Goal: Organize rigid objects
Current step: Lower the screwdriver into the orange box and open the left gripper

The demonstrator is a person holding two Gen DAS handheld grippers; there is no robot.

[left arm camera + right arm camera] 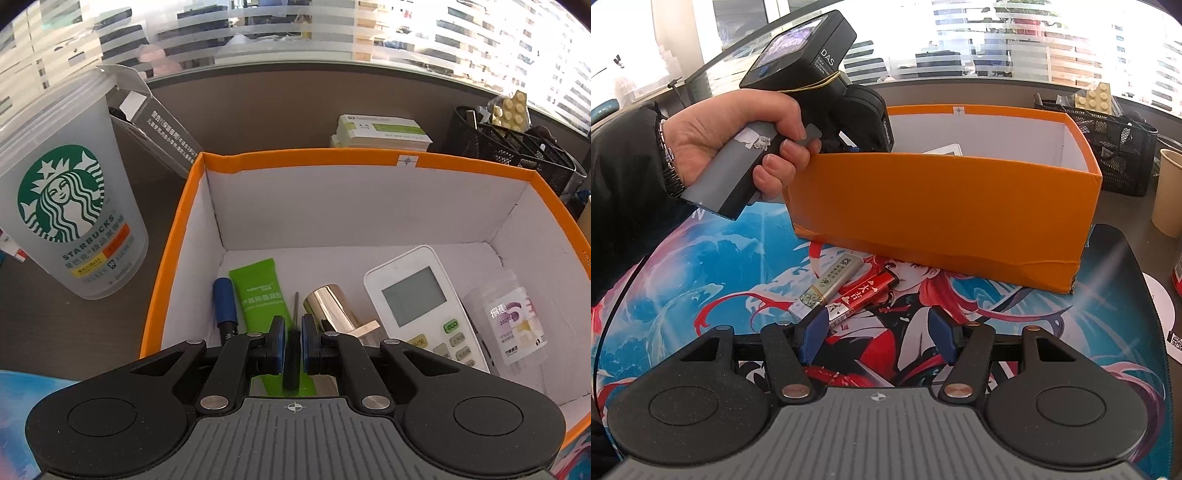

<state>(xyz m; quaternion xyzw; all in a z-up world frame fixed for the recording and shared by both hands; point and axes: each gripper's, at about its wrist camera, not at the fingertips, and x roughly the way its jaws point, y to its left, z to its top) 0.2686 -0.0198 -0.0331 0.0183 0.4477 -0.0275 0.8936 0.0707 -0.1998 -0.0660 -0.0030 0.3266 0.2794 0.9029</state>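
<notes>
My left gripper (pixel 293 341) is down inside the orange box (pixel 295 157), shut on a small screwdriver (pixel 296 310) with a black handle and thin shaft. On the box floor lie a blue pen (pixel 224 299), a green tube (pixel 264 291), a shiny metal cylinder (pixel 328 304), a white remote (pixel 417 295) and a clear bottle (pixel 513 317). In the right wrist view a hand (pixel 738 129) holds that left gripper over the orange box (pixel 942 206); its fingers are hidden behind the wall. My right gripper (pixel 879 332) stands open just above the mat, with a red lighter (pixel 864 295) and a silver lighter (pixel 827 286) just ahead.
A frosted Starbucks cup (pixel 70 206) and an open grey carton (pixel 155 122) stand left of the box. Medicine boxes (pixel 380 131) and a black mesh organizer (pixel 1108 144) sit behind it. A paper cup (pixel 1169 192) is at the far right. A printed desk mat (pixel 701 258) lies under the box.
</notes>
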